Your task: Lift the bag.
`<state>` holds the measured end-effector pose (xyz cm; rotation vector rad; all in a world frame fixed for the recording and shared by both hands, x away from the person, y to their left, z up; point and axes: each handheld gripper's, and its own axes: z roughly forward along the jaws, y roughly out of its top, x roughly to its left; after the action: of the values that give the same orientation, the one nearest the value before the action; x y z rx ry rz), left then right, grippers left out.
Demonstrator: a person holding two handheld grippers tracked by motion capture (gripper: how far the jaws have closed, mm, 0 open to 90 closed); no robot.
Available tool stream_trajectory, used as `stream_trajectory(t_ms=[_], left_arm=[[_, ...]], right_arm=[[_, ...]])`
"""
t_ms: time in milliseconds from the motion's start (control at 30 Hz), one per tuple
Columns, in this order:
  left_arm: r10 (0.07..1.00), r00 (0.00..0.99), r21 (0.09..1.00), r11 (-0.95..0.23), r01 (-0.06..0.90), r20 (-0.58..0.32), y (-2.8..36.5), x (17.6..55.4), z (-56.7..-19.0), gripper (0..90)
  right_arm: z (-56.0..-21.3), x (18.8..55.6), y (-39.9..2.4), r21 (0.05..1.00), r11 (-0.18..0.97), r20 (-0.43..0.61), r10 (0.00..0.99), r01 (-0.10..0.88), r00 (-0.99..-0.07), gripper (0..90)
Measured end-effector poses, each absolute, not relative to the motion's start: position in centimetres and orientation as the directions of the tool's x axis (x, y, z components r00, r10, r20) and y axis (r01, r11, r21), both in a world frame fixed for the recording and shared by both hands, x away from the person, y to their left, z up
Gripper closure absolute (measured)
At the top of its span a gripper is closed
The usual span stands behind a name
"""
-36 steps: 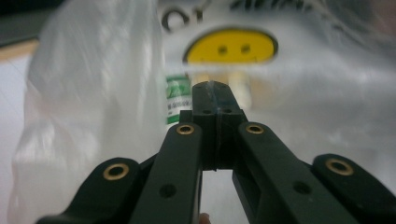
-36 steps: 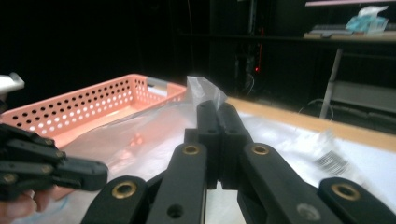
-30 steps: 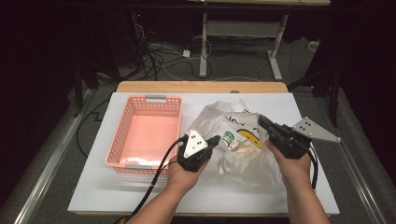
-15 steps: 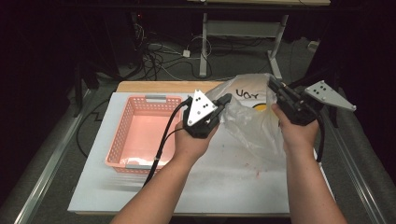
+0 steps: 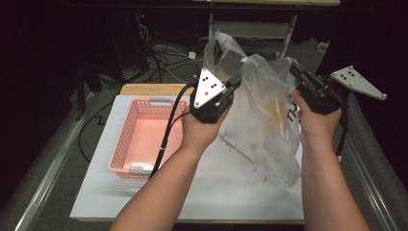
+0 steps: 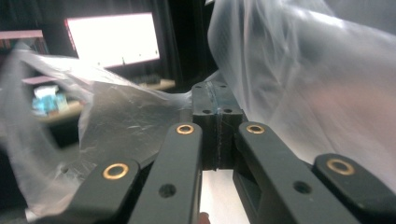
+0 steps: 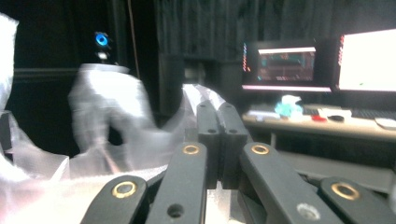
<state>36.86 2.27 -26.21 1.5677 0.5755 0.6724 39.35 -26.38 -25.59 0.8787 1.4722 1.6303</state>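
A clear plastic bag [image 5: 260,115] with dark lettering hangs above the white table top [image 5: 231,187], and something yellowish shows faintly through it. My left gripper [image 5: 235,81] is shut on the bag's upper left edge. My right gripper [image 5: 294,70] is shut on the upper right edge. Both hands hold the bag up between them, with its bottom trailing down to the table. In the left gripper view the jaws [image 6: 215,95] are pressed together on film, with the bag [image 6: 303,70] billowing on both sides. In the right gripper view the closed jaws [image 7: 215,111] pinch the bag [image 7: 107,112], which spreads to the left.
An empty pink basket [image 5: 126,130] stands on the left part of the table. Cables lie on the floor beyond the table's far edge, below a metal frame [image 5: 250,29]. Lit monitors [image 7: 364,60] stand on a desk far off.
Both hands have risen and carried the bag up off the table, where it lay flat. It now hangs stretched between the two grippers.
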Motion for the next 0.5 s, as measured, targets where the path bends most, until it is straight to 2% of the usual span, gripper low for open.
stream_trajectory(t_ms=[33,67,133,267,400,500], left_arm=[[0.705,0.705,0.995,-0.098,-0.008,0.075,2.4,37.1,-26.7,87.8],[0.703,0.708,0.995,-0.098,0.006,0.065,2.6,37.2,-27.2,83.1],[0.703,0.71,0.995,-0.096,0.036,0.042,3.0,37.5,-27.9,70.0],[0.699,0.715,0.991,-0.105,0.084,0.014,3.9,37.1,-29.0,50.6],[0.709,0.704,0.987,-0.144,0.077,0.049,5.0,35.9,-29.9,40.9],[0.703,0.709,0.985,-0.154,0.074,0.056,6.0,34.6,-30.9,38.1]], right_arm=[[-26.1,39.5,-26.6,0.996,-0.046,0.006,0.883,-0.075,-0.469,90.0],[-26.5,39.8,-26.8,0.997,-0.046,0.013,0.886,-0.061,-0.464,90.0],[-27.5,40.2,-27.3,0.999,-0.037,0.019,0.896,-0.032,-0.444,90.0],[-29.1,41.0,-28.5,1.0,-0.026,0.031,0.912,0.017,-0.409,90.0],[-30.0,41.5,-29.3,0.999,-0.014,0.03,0.923,0.044,-0.385,90.0],[-30.2,41.5,-29.6,0.999,-0.01,0.028,0.925,0.05,-0.379,90.0]])
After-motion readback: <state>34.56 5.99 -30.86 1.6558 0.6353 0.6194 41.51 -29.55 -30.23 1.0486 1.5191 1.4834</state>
